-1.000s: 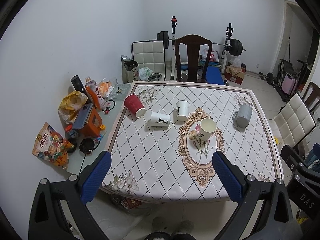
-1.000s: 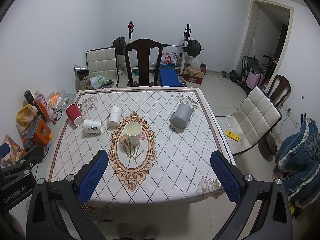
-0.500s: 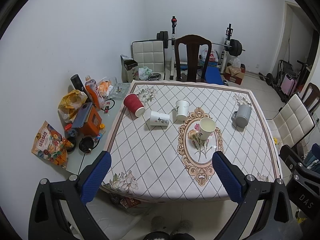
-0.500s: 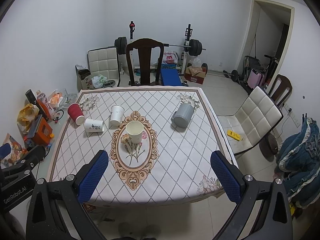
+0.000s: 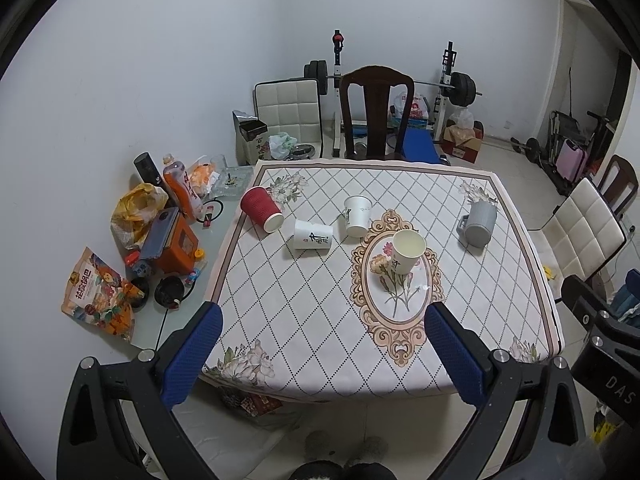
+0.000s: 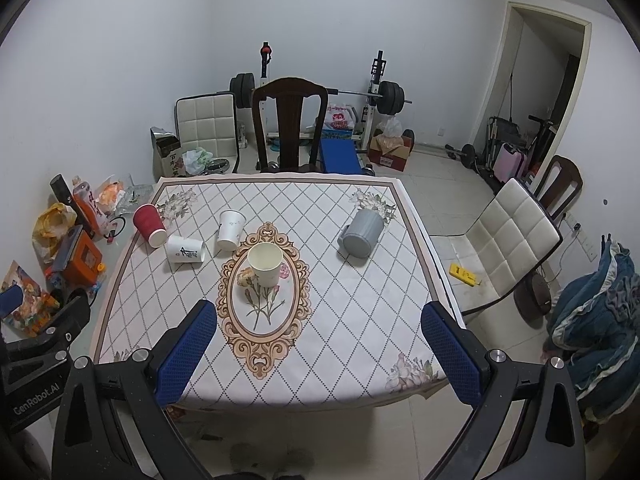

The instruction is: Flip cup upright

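Note:
Several cups sit on the patterned tablecloth point(image 5: 304, 304). A red paper cup point(image 5: 262, 210) lies tipped at the far left. A white printed cup point(image 5: 313, 234) lies on its side beside it. Another white cup point(image 5: 357, 216) stands mouth down. A cream cup point(image 5: 407, 251) stands upright on the oval motif. A grey mug point(image 5: 479, 224) lies tipped at the right. The same cups show in the right wrist view: red point(image 6: 149, 225), lying white point(image 6: 185, 249), cream point(image 6: 264, 263), grey mug point(image 6: 361, 233). My left gripper point(image 5: 322, 354) and right gripper point(image 6: 320, 354) are open and empty, held before the table's near edge.
Snack bags, bottles and an orange box point(image 5: 176, 244) crowd a side surface left of the table. A dark wooden chair point(image 5: 378, 114) stands at the far edge, a white padded chair point(image 6: 508, 240) at the right. Gym gear lines the back wall.
Both views have shifted slightly; the table sits a little further off and higher in frame. The cups have not moved. Both grippers stay open.

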